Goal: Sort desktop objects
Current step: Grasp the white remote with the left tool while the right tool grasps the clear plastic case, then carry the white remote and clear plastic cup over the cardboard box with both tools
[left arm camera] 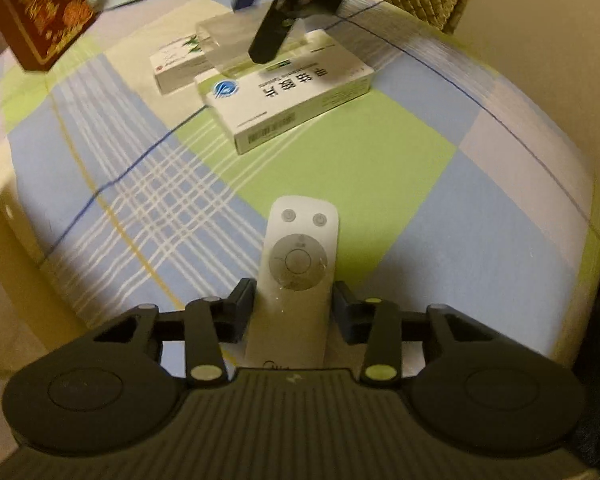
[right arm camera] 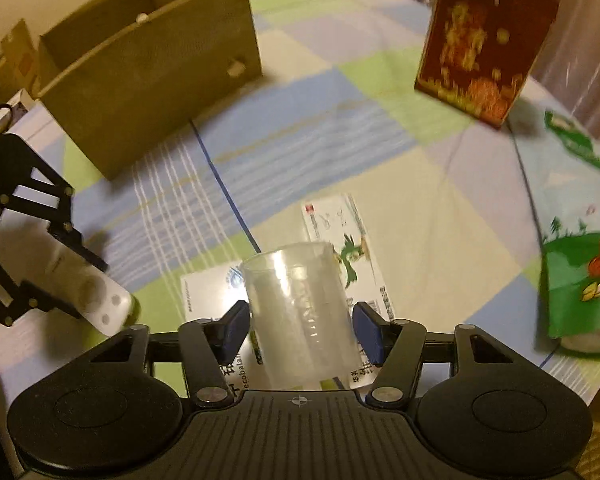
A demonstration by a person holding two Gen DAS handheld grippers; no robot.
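Observation:
A white remote control (left arm camera: 300, 256) sits between the fingers of my left gripper (left arm camera: 293, 306), which is shut on its lower half, over the checked tablecloth (left arm camera: 380, 168). In the right wrist view a clear plastic cup (right arm camera: 300, 312) fills the gap of my right gripper (right arm camera: 300, 326), whose blue pads lie against its sides. The cup (left arm camera: 220, 36) is over two white medicine boxes (left arm camera: 288, 96) (left arm camera: 176, 64). I cannot tell whether it rests on them. The left gripper with the remote (right arm camera: 100, 304) shows at the left of the right wrist view.
An open cardboard box (right arm camera: 152, 72) stands at the back left of the table. A red and gold box (right arm camera: 484, 40) stands at the back right, and a green printed bag (right arm camera: 580, 280) lies to the right. The table's rounded edge (left arm camera: 560, 152) is near.

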